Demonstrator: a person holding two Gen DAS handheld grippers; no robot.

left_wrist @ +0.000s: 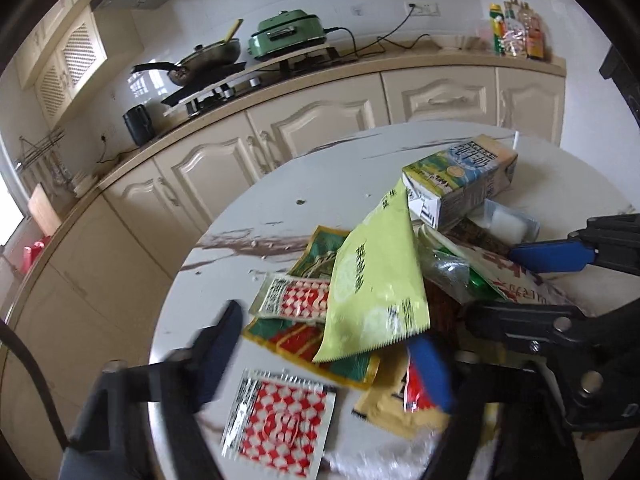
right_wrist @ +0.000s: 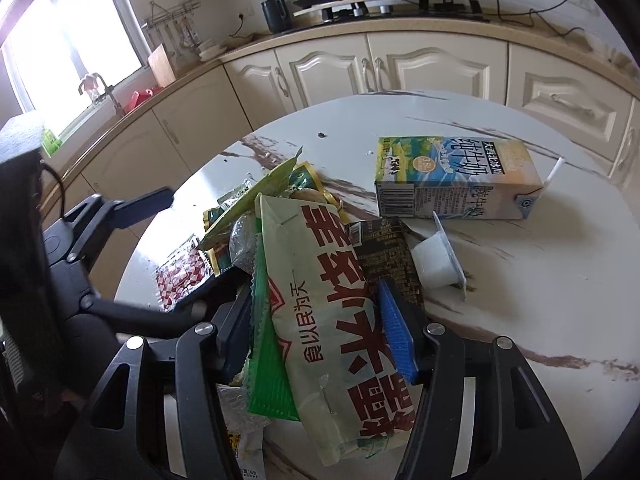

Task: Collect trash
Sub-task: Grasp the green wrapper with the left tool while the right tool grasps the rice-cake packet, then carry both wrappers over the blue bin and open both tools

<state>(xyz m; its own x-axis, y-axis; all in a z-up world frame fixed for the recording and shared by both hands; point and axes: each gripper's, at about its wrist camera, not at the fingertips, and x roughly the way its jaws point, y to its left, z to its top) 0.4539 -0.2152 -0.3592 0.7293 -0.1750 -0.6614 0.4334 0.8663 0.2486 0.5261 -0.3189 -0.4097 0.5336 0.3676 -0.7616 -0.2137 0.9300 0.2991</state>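
On the round marble table (right_wrist: 520,300), the left gripper (left_wrist: 328,364) stands part-way apart over the wrapper heap, gripping nothing, with a red-checked sachet (left_wrist: 276,420) lying flat between its 2 fingers and a lime-green packet (left_wrist: 376,280) just ahead. The right gripper (right_wrist: 320,328) clamps a large cream bag with red lettering (right_wrist: 340,320) between its pads. Beyond its fingertips lie a white plastic cup (right_wrist: 436,264) and a milk carton (right_wrist: 456,180) on its side.

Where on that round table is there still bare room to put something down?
Bare marble lies behind the milk carton toward the table's far edge, and to the right of the small white cup. The wrapper pile crowds the near left.
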